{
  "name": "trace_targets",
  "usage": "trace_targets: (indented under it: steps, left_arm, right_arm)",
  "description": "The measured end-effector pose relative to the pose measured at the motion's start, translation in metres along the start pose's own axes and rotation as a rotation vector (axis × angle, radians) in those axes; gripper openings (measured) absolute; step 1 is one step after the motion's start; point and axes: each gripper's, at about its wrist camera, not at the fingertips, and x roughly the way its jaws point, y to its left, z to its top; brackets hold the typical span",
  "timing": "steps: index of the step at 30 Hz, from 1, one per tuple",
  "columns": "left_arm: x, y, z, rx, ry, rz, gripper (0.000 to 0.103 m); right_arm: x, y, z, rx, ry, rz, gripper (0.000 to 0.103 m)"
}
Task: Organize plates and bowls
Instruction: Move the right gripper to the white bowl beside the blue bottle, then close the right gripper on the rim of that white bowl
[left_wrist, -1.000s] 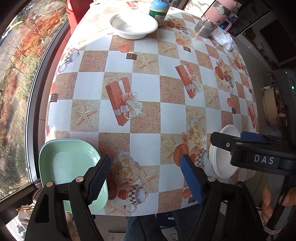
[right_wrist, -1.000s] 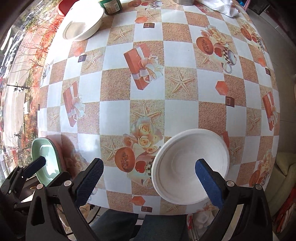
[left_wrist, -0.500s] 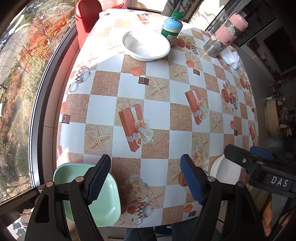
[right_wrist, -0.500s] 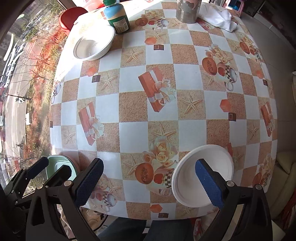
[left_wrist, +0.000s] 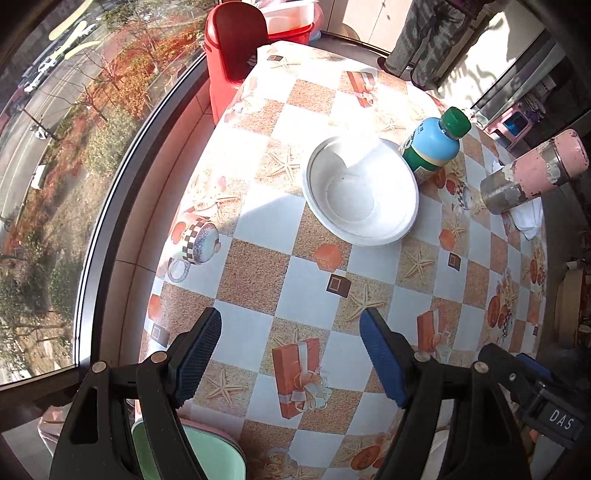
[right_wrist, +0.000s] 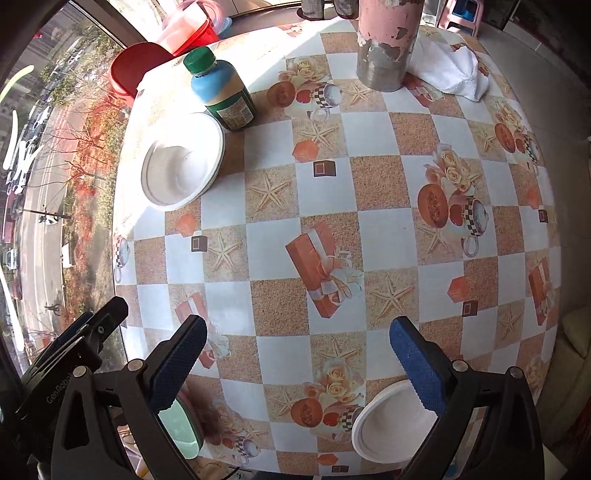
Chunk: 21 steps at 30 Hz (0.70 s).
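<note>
Left claw (left_wrist: 290, 354) is spread wide with nothing between its blue pads, hanging over the checkered worktop (left_wrist: 255, 266). The mint green square plate (left_wrist: 192, 458) sits right under its left finger at the near edge, on top of a pink one. The far white round bowl (left_wrist: 360, 192) is well ahead of it, just beside the blue plastic bottle with a green cap (left_wrist: 432, 147).

Right claw (right_wrist: 297, 358) is also spread and empty. The near white round bowl (right_wrist: 391, 424) lies at the near edge, partly tucked under its right finger. The chipped pink metal flask (right_wrist: 384, 40) and a white crumpled cloth (right_wrist: 450, 70) sit at the far end.
</note>
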Motion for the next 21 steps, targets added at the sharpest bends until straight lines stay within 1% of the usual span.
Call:
trace_targets:
  steps: [7, 12, 17, 21]
  left_arm:
    - [0.036, -0.008, 0.061, -0.025, -0.01, 0.087, 0.08]
    - [0.067, -0.019, 0.095, 0.016, -0.008, 0.161, 0.08]
    - [0.09, -0.021, 0.111, 0.03, -0.001, 0.184, 0.08]
    - [0.105, -0.025, 0.122, 0.05, 0.004, 0.203, 0.08]
  right_arm:
    - [0.035, 0.019, 0.067, -0.036, 0.007, 0.015, 0.1]
    - [0.068, 0.033, 0.104, -0.052, 0.01, 0.039, 0.1]
    - [0.096, 0.038, 0.122, -0.031, 0.026, 0.065, 0.1]
    - [0.108, 0.041, 0.131, -0.036, 0.021, 0.082, 0.1]
